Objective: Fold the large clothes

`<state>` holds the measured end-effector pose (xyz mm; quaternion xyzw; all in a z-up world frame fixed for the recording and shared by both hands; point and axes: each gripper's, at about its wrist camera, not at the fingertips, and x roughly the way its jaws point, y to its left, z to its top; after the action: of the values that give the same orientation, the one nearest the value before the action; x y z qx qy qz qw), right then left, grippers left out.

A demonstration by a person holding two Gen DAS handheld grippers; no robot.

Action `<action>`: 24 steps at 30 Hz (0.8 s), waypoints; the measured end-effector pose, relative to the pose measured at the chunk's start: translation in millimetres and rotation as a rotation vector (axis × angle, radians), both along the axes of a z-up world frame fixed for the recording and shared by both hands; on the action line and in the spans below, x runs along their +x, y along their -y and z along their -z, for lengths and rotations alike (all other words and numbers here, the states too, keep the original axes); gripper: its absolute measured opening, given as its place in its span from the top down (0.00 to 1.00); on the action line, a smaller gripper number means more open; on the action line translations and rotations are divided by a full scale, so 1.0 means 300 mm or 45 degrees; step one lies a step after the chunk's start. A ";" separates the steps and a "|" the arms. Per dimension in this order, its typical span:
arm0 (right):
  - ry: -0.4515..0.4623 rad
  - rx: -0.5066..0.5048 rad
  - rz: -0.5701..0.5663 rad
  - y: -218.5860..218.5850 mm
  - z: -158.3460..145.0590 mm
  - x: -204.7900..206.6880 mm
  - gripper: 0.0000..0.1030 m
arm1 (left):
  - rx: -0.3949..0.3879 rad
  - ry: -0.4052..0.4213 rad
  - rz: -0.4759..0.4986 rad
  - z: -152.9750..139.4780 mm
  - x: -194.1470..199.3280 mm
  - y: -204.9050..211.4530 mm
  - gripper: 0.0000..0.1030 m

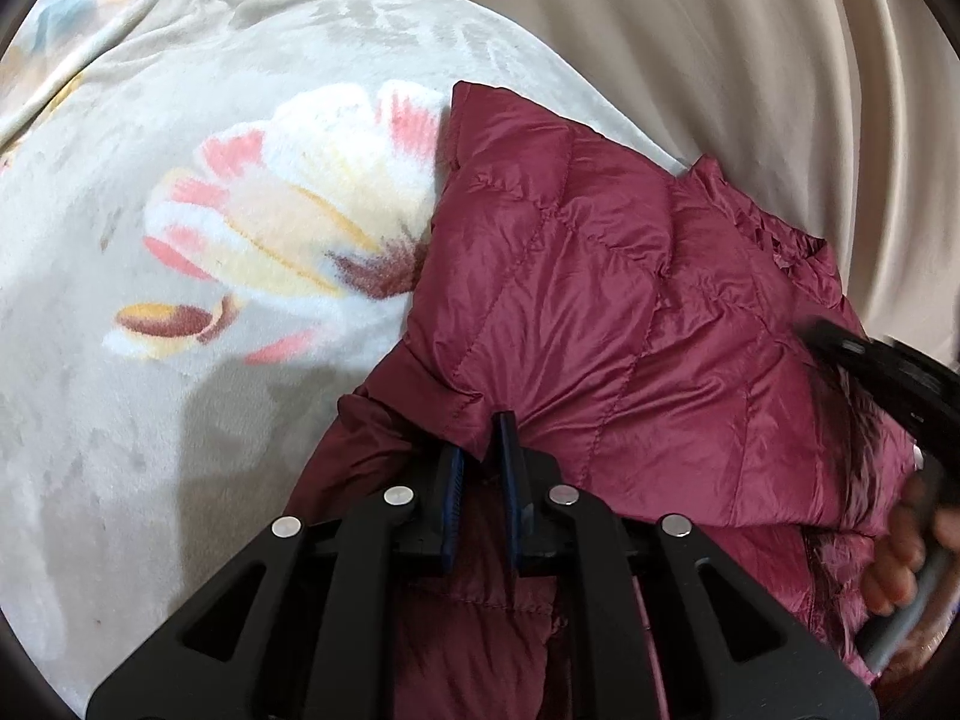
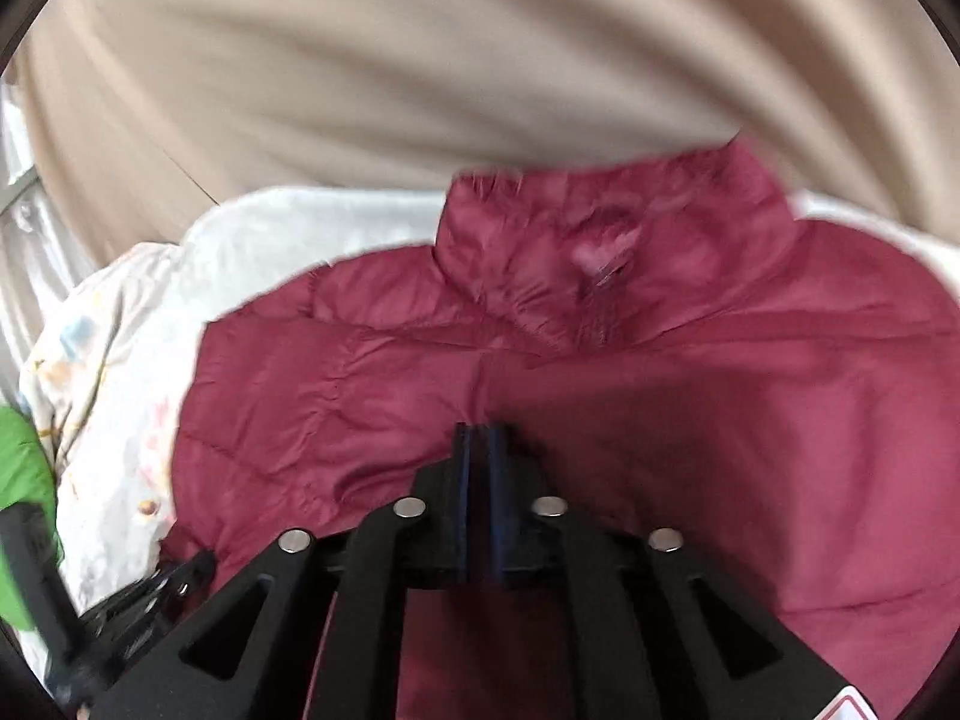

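Maroon puffer jacket (image 1: 630, 300) lies on floral blanket (image 1: 240, 210), collar toward beige curtain (image 1: 720, 30). Left gripper (image 1: 485, 450) pinches a jacket fold at near edge, jaws narrow. Right gripper (image 2: 480, 450) w/ pads pressed together over jacket; can't tell if fabric's caught. View blurred.

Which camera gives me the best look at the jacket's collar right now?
Right wrist view: the collar of the maroon jacket faces the camera, whole though blurred. The left wrist view shows only its crumpled edge at the jacket's far end.
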<state>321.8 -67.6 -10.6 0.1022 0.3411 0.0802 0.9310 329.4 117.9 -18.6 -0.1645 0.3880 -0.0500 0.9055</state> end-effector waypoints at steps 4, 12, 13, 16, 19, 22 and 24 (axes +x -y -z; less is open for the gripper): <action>0.038 0.004 0.083 0.192 -0.033 -0.188 0.72 | 0.000 0.000 0.000 0.001 0.003 0.001 0.89; -0.052 0.162 0.383 0.569 0.086 -0.391 0.38 | 0.006 0.000 0.000 0.003 0.003 -0.001 0.89; -0.069 0.187 0.364 0.576 0.098 -0.378 0.43 | 0.007 0.000 0.000 0.003 0.004 0.001 0.89; -0.078 0.156 0.279 0.540 0.077 -0.336 0.96 | 0.007 0.000 0.000 0.002 0.004 0.001 0.89; 0.202 0.117 0.247 0.471 -0.072 -0.399 0.98 | 0.004 0.001 0.003 0.002 0.002 -0.002 0.89; 0.275 0.079 0.296 0.484 -0.101 -0.407 0.98 | 0.013 0.000 0.007 0.002 0.004 0.002 0.87; 0.037 0.017 0.355 0.523 0.030 -0.298 0.98 | 0.030 0.000 0.012 0.001 0.006 0.010 0.86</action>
<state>232.5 -224.4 -19.8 0.1536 0.3094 -0.0460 0.9373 331.2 114.9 -19.0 -0.1521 0.3893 -0.0495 0.9071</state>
